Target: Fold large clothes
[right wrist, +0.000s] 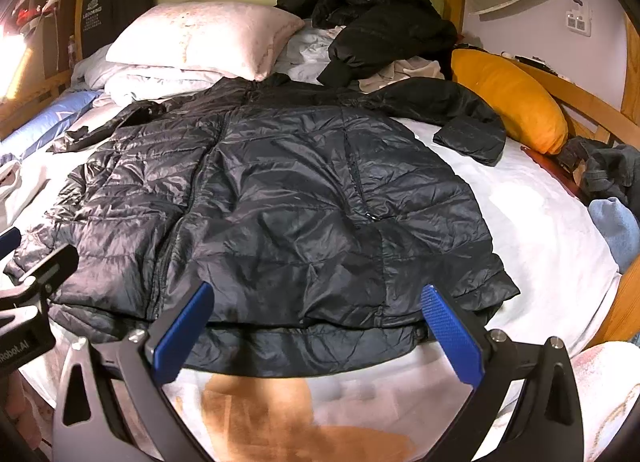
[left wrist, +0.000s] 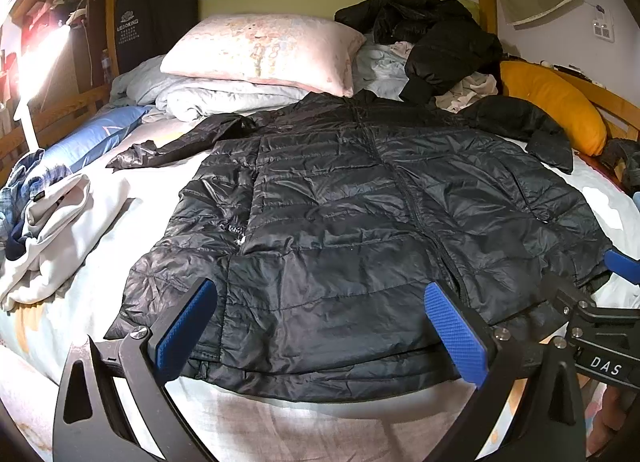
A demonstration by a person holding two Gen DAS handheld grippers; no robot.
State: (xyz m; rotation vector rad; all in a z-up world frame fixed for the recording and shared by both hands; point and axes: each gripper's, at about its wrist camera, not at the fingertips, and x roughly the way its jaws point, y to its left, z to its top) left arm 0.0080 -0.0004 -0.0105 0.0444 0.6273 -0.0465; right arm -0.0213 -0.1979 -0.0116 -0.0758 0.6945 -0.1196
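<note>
A large black quilted puffer jacket (left wrist: 360, 213) lies spread flat, front up, on the bed (left wrist: 120, 221), its hem toward me and its sleeves out to the sides. It also shows in the right wrist view (right wrist: 280, 201). My left gripper (left wrist: 320, 302) is open and empty, hovering over the left half of the hem. My right gripper (right wrist: 318, 314) is open and empty over the right half of the hem. The right gripper's body shows at the right edge of the left wrist view (left wrist: 600, 326).
A pink pillow (left wrist: 260, 49) and folded bedding lie at the head of the bed. A second black jacket (left wrist: 432, 37) is heaped behind. An orange cushion (left wrist: 556, 105) lies at the right rail. White and plaid clothes (left wrist: 44, 221) sit at the left.
</note>
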